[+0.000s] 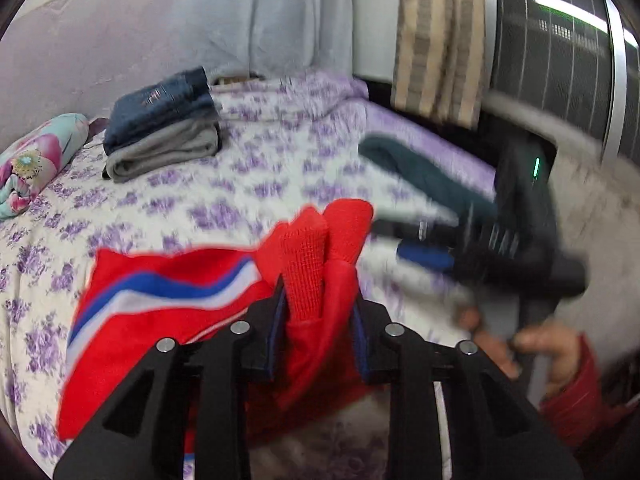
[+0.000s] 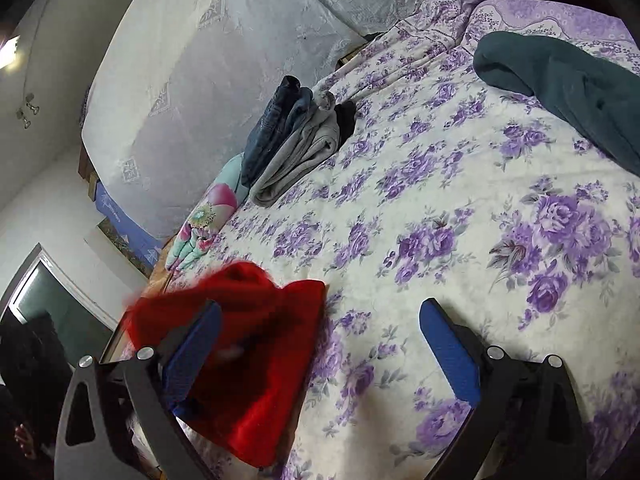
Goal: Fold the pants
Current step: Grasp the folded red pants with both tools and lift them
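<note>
- Red track pants (image 1: 160, 320), with a blue-and-white side stripe, lie partly on the near edge of the bed (image 1: 240, 184). One bunched part, with a ribbed cuff, is lifted.
- Left tool (image 1: 318, 316): pinching that bunched red fabric, with the ribbed cuff standing up between the pads.
- Right tool (image 2: 320, 344): spread wide, nothing between its fingers. It hovers over the floral bedspread (image 2: 460, 208), with the red pants to its left.
- Handling, judged: light, soft knit that drapes and slumps, with no stiffness to hold a crease. The smooth face probably slides on the quilted cover. Not fragile.
- Best hold, judged: the ribbed cuff or waistband, where the cloth is thicker. A second hold on the opposite end would keep the layers taut.
- Nearby: a folded stack, blue jeans (image 1: 160, 108) on top and grey pants (image 1: 164, 152) below, at far left. Flowered pillow (image 1: 32, 164) further left.
- A dark teal garment (image 2: 568, 80) lies unfolded at far right.
- The middle of the bed between these is free. The teal garment could snag a wide sweep to the right.
</note>
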`<action>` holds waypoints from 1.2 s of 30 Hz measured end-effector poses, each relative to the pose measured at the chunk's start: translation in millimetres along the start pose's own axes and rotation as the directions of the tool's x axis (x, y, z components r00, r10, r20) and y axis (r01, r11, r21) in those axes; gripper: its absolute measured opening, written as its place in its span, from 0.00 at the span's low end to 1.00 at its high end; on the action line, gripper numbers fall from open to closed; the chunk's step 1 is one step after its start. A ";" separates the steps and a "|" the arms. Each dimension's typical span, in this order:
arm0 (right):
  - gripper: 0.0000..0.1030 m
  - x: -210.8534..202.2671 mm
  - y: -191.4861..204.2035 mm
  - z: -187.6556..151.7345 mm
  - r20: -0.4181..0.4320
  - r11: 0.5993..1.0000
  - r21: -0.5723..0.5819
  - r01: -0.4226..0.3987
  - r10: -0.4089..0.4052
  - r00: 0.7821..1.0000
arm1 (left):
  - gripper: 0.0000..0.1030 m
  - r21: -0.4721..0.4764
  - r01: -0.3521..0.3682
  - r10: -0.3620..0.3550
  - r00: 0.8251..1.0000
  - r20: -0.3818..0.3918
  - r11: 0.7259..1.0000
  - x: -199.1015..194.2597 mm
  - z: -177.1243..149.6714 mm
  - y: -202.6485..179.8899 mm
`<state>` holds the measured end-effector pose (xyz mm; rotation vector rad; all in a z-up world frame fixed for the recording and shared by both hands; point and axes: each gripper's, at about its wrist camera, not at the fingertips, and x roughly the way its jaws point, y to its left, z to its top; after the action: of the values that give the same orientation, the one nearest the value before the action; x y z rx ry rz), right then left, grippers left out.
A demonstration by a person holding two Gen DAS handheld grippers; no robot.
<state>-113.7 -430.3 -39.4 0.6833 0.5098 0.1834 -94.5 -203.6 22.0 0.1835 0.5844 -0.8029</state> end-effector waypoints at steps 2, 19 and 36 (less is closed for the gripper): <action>0.97 -1.3 -0.9 2.4 0.007 1.000 0.006 -0.007 0.007 1.000 | 0.56 0.029 0.012 -0.012 1.000 -0.013 1.000 -7.8 -6.3 -1.2; 0.97 43.3 90.8 -39.0 -0.044 0.819 -0.511 0.263 -0.330 0.943 | 0.93 -0.225 -0.149 0.126 0.986 -0.113 0.963 -33.8 -40.5 110.4; 0.97 75.6 51.6 -0.4 -0.427 0.993 -0.090 -0.078 0.032 0.904 | 0.95 -0.477 0.201 -0.292 0.948 -0.124 0.856 5.6 -47.4 178.3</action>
<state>-48.5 -366.0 -35.8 0.5539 0.8946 0.4161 17.3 -66.8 -31.4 -0.2616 0.9808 -0.8776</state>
